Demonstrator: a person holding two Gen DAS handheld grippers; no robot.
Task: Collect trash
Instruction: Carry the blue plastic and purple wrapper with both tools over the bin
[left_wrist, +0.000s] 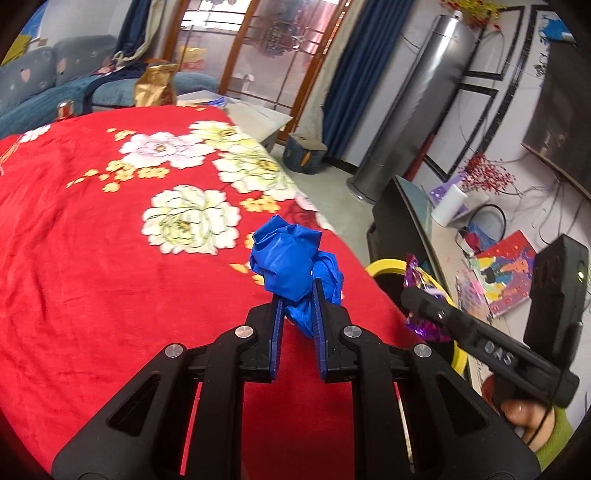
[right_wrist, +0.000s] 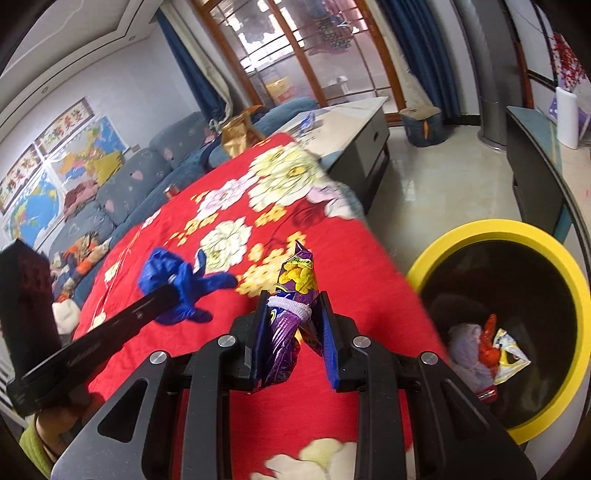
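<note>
Two claws (left_wrist: 297, 295) (right_wrist: 293, 306), each around trash.

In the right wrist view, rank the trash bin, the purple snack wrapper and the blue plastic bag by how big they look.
1. Trash bin, largest by far.
2 and 3. Purple snack wrapper and blue plastic bag look about alike; the wrapper sits nearer the camera, between the right gripper's fingers, so I won't rank them.

blue sofa (right_wrist: 122, 184), wood-framed windows (right_wrist: 295, 55), tiled floor (right_wrist: 443, 184)

bin (left_wrist: 384, 266) mostly hidden behind right gripper (left_wrist: 413, 306)
</note>
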